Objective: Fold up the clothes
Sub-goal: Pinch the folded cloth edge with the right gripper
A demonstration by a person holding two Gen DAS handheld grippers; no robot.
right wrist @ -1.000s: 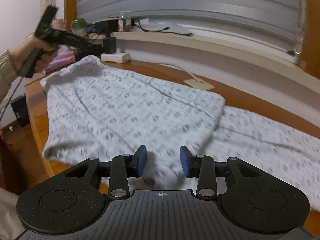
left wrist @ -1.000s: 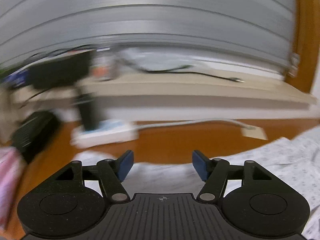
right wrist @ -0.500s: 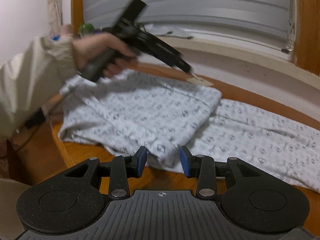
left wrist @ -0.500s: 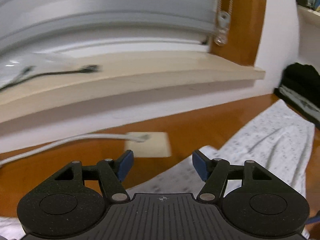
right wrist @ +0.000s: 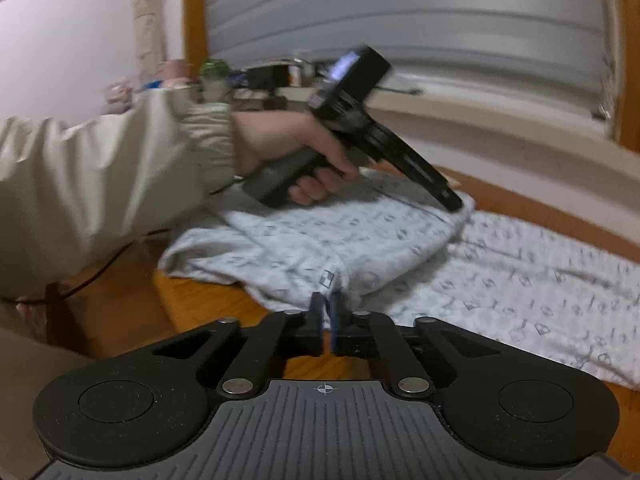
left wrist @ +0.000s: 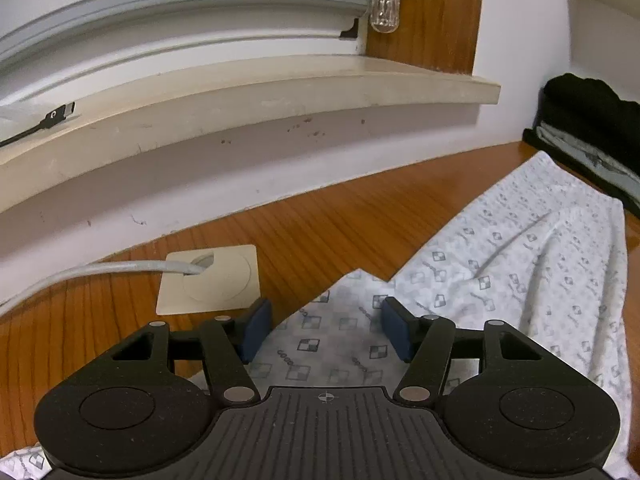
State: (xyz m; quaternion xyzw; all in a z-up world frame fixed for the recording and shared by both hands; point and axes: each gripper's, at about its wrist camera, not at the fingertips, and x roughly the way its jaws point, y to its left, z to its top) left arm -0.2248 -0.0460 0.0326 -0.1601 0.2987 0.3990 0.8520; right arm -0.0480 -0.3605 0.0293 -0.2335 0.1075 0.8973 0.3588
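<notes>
A white garment with small grey checked squares [right wrist: 400, 248] lies spread on the brown wooden table [left wrist: 360, 216]. One part of it is folded over on top of the rest, so it is double there. The cloth reaches from near the front edge of the table toward the back edge by the wall.

The right gripper [right wrist: 327, 312] is at the front edge of the folded part. Its blue fingers [right wrist: 338, 312] have just been closing and are now pressed together, pinching the edge of the cloth between them.

The left gripper [left wrist: 324, 330] is over the back corner of the folded part. Its blue fingers [left wrist: 256, 332] are spread apart. The cloth lies under the gap, and the fingers do not press on it. In the right wrist view, a hand [right wrist: 288, 148] in a cream sleeve [right wrist: 100, 172] holds this gripper, and its tip points down at the far corner of the fold.

A cream square plate with a round cover [left wrist: 210, 280] sits in the table just beside the left fingers. A grey cable [left wrist: 100, 270] goes into it. A pile of dark clothes [left wrist: 592, 132] is at the far end of the table. A black plug [left wrist: 56, 116] lies on the pale window ledge [left wrist: 280, 88].
</notes>
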